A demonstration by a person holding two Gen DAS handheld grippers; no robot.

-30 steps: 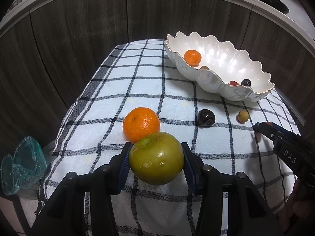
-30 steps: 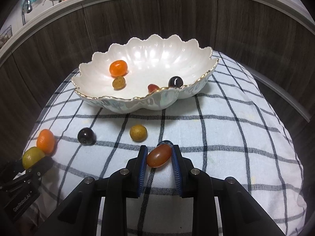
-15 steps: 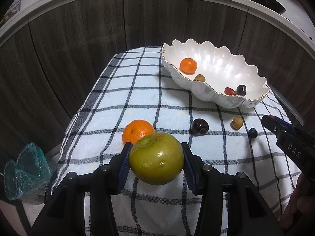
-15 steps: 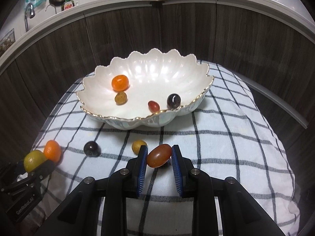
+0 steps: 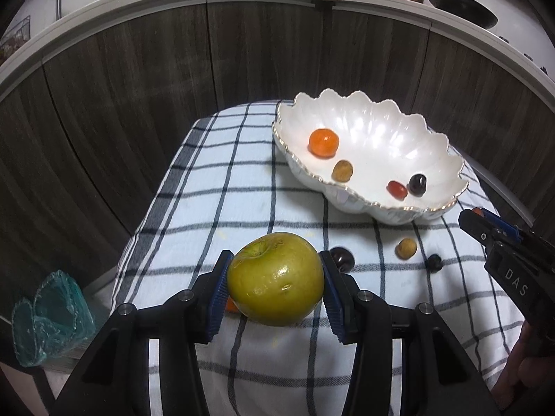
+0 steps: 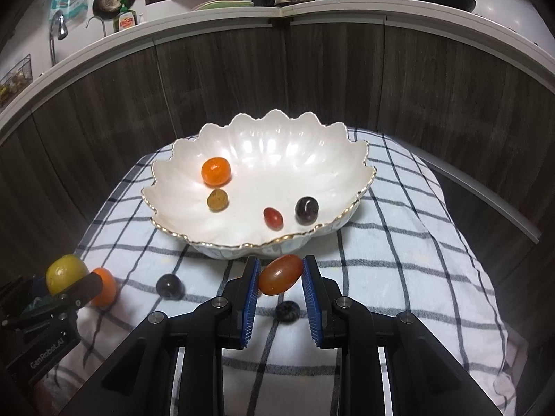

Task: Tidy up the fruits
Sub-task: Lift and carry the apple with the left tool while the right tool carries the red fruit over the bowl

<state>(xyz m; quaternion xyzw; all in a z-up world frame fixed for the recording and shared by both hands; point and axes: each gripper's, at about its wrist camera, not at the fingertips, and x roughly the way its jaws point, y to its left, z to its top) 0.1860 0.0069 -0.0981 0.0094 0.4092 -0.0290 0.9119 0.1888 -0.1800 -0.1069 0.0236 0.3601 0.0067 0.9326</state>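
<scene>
My left gripper (image 5: pixel 275 282) is shut on a green apple (image 5: pixel 275 279) and holds it above the checked cloth, short of the white scalloped bowl (image 5: pixel 433 159). My right gripper (image 6: pixel 280 275) is shut on a red grape tomato (image 6: pixel 280 274), raised just in front of the bowl (image 6: pixel 333 145). The bowl holds a mandarin (image 6: pixel 215 171), a small yellow-brown fruit (image 6: pixel 218 200), a red tomato (image 6: pixel 273 217) and a dark grape (image 6: pixel 306 210). On the cloth lie an orange (image 6: pixel 104 286), a dark grape (image 6: pixel 169 286), a blueberry (image 6: pixel 287 311) and a yellow-brown fruit (image 5: pixel 406 248).
The checked cloth (image 5: pixel 242 187) covers a small table with edges dropping off on all sides. Dark wood cabinet fronts (image 6: pixel 433 86) curve behind it under a counter. A teal plastic bag (image 5: pixel 48 312) sits low at the left.
Both grippers have risen with their fruit still held. The bowl's inside shows more fully, and the orange is now mostly hidden behind the apple in the left wrist view.
</scene>
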